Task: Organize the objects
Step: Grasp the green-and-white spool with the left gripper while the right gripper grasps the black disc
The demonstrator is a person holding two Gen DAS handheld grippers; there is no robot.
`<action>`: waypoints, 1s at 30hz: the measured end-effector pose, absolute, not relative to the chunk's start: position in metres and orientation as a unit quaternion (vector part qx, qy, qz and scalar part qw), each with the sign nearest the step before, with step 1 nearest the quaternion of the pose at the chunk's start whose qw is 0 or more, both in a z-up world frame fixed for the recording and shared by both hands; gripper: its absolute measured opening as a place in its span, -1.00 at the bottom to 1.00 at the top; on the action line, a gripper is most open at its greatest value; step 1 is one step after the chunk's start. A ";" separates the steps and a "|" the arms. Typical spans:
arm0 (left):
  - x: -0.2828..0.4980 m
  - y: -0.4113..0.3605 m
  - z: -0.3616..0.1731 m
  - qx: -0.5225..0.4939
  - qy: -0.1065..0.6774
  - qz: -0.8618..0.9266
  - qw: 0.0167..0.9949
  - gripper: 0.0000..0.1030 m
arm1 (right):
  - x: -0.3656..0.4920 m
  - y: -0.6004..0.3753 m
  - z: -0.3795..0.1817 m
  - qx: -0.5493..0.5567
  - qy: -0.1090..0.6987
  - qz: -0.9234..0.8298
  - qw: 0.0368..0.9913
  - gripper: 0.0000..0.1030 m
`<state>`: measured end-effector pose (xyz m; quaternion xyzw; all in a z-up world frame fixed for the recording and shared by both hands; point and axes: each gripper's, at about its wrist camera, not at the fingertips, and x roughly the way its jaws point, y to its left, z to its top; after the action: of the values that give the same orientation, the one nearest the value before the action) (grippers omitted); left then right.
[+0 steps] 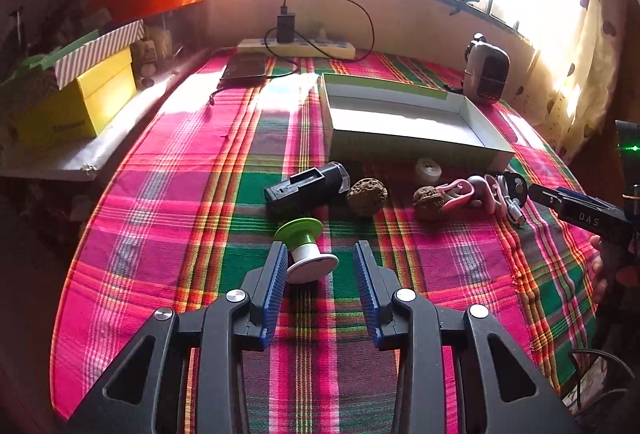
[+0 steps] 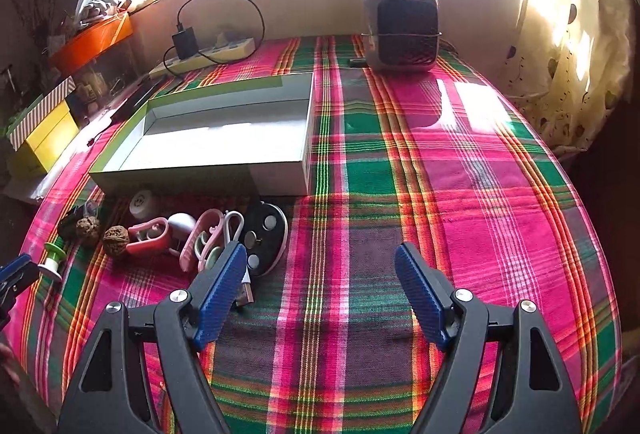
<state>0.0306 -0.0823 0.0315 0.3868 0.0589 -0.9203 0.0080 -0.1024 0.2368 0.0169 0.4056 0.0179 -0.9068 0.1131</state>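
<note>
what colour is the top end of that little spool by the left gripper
Green, on the spool; the other end is white. It shows best in the left wrist view.

White letters "DAS" on the black body of the right claw (image 1: pixel 538 195) — yellow box (image 1: pixel 80 109) print illegible.

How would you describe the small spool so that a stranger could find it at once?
Start at the open white box on the plaid tablecloth. Nearer than the black device lies the spool: the only item with one green flange and one white.

A spool (image 1: pixel 306 249) lies before a box (image 1: pixel 416 149), walnuts (image 1: pixel 367 196) between.
</note>
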 end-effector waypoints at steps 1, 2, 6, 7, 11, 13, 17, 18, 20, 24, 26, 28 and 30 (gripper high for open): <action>0.031 -0.085 0.031 0.388 0.063 -0.919 0.010 -0.34 | -0.106 0.236 0.016 0.408 0.020 -0.905 0.115 0.50; 0.030 -0.088 0.029 0.389 0.067 -0.919 0.011 -0.34 | -0.108 0.235 0.014 0.412 0.021 -0.903 0.116 0.50; 0.027 -0.095 0.026 0.395 0.082 -0.915 0.019 -0.33 | -0.114 0.230 0.008 0.420 0.028 -0.899 0.122 0.50; 0.026 -0.095 0.025 0.396 0.084 -0.914 0.019 -0.33 | -0.115 0.229 0.007 0.421 0.029 -0.898 0.124 0.50; 0.022 -0.093 0.021 0.405 0.086 -0.910 0.008 -0.32 | -0.121 0.225 0.004 0.426 0.031 -0.895 0.128 0.46; 0.018 -0.094 0.016 0.416 0.094 -0.904 0.001 -0.31 | -0.124 0.224 0.003 0.429 0.031 -0.894 0.128 0.43; 0.012 -0.095 0.009 0.427 0.097 -0.899 0.001 -0.31 | -0.128 0.226 0.002 0.432 0.028 -0.892 0.126 0.38; 0.010 -0.095 0.007 0.430 0.097 -0.898 0.003 -0.31 | -0.128 0.226 0.002 0.432 0.029 -0.893 0.125 0.37; 0.008 -0.096 0.004 0.436 0.096 -0.895 0.006 -0.31 | -0.128 0.228 0.003 0.431 0.029 -0.894 0.122 0.28; 0.005 -0.098 0.002 0.435 0.099 -0.895 0.008 -0.31 | -0.128 0.230 0.003 0.432 0.025 -0.893 0.121 0.22; 0.003 -0.098 0.002 0.435 0.099 -0.895 0.009 -0.31 | -0.129 0.228 0.002 0.434 0.027 -0.892 0.122 0.21; 0.002 -0.098 0.002 0.435 0.096 -0.895 0.010 -0.31 | -0.130 0.224 0.002 0.435 0.030 -0.891 0.126 0.17; 0.001 -0.098 0.002 0.435 0.095 -0.896 0.014 -0.31 | -0.130 0.222 0.000 0.436 0.030 -0.890 0.129 0.14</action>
<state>0.0008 -0.0984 0.0016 0.4345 0.0948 -0.8955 0.0140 -0.1297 0.2223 0.0004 0.4364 0.0303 -0.8900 0.1289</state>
